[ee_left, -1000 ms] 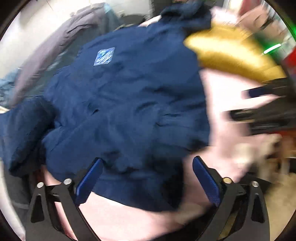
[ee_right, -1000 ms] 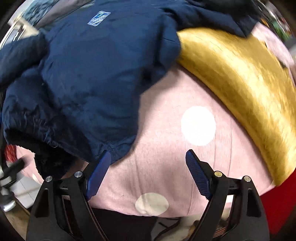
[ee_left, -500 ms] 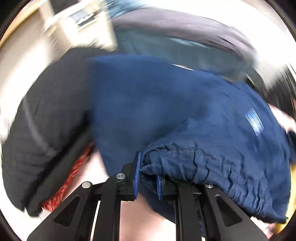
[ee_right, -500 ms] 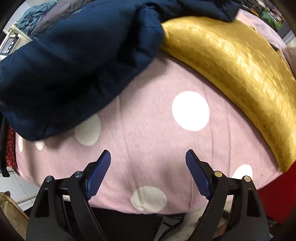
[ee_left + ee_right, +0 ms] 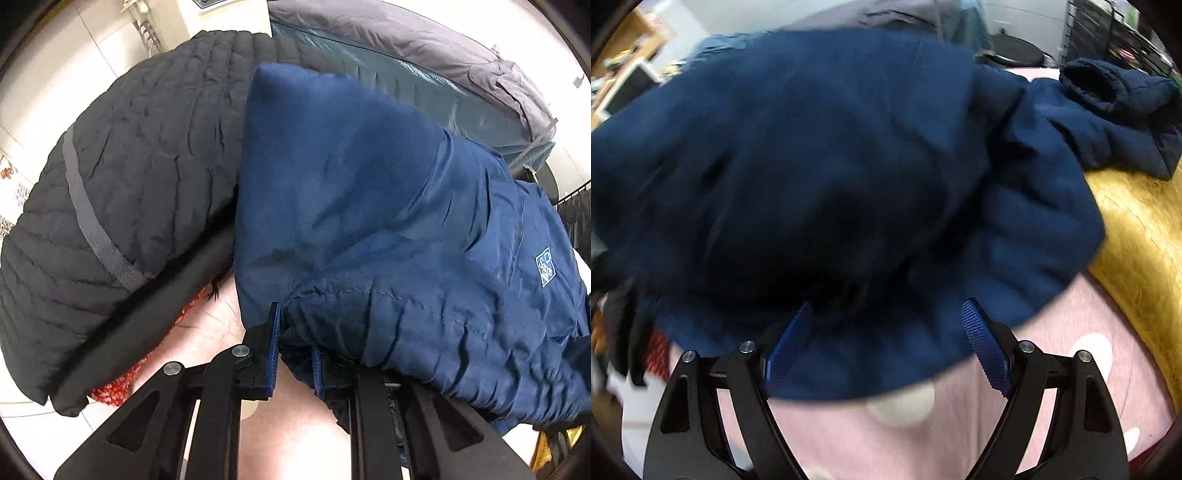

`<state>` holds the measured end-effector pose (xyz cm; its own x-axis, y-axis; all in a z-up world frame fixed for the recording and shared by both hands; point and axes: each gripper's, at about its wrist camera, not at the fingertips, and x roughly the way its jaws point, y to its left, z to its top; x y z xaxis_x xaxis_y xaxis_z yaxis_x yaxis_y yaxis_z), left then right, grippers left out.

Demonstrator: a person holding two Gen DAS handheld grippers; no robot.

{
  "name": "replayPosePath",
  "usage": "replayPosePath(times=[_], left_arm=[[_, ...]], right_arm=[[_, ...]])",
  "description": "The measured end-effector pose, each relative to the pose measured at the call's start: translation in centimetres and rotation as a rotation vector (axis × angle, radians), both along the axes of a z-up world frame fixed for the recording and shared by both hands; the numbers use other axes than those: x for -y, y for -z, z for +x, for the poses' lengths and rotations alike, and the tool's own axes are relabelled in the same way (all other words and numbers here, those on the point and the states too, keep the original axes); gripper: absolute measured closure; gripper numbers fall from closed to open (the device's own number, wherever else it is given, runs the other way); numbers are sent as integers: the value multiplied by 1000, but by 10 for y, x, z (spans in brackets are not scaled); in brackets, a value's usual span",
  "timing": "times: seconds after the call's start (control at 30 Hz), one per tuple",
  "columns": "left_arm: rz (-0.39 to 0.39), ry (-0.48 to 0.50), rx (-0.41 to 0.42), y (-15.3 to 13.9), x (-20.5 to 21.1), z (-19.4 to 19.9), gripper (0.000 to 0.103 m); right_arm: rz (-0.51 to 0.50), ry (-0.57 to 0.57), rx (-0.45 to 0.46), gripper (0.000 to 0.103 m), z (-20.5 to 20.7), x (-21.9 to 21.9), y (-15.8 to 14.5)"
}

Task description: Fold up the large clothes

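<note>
A navy blue jacket [image 5: 369,203] with a small pale logo patch lies on a pink polka-dot bedsheet [image 5: 1052,350]. My left gripper [image 5: 295,332] is shut on the gathered elastic hem of the jacket, and cloth bunches over its right finger. In the right wrist view the jacket [image 5: 831,166] fills the middle, blurred. My right gripper [image 5: 886,306] hovers over the jacket's lower edge with its jaws wide and closing slightly. Navy cloth lies between the pads, which do not press on it. One sleeve [image 5: 1115,96] lies crumpled at the far right.
A black quilted jacket [image 5: 129,184] lies left of the navy one, over red patterned cloth [image 5: 122,387]. A gold cushion [image 5: 1137,240] lies along the right side of the bed. Grey and teal bedding [image 5: 406,48] is piled behind. White tiled floor shows at the left.
My left gripper went from open above the jacket to shut on its gathered hem, rolling as it moved. My right gripper moved from bare pink sheet to over the jacket's edge.
</note>
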<state>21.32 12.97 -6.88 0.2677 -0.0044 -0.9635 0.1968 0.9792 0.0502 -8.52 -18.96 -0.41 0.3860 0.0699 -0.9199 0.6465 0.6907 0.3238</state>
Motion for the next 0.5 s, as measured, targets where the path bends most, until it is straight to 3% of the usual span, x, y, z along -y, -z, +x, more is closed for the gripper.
replayPosePath(times=[0.07,0.17,0.2,0.23,0.27,0.33,0.43,0.5], left_arm=[[-5,-11,-13,3,0,-1,88],[9,0,-15,5,-1,-6,89],[10,2,-14,5,-2,-8,88],[8,1,-17,6,-2,-8,88],[4,1,-21,6,-4,-9,88],[-3,9,-27,7,-8,-12,88],[-14,28,-25,0,-16,-19,89],[-17,59,-11,-9,-22,-26,89]], right_arm=[[54,19,12,27,18,2,13],[22,47,11,27,41,8,24],[17,78,11,32,45,14,24],[23,108,18,52,46,20,24],[25,127,7,66,47,26,22],[-22,136,-30,81,46,36,11],[-94,67,-22,87,32,47,-21],[-224,11,-39,90,6,54,-58]])
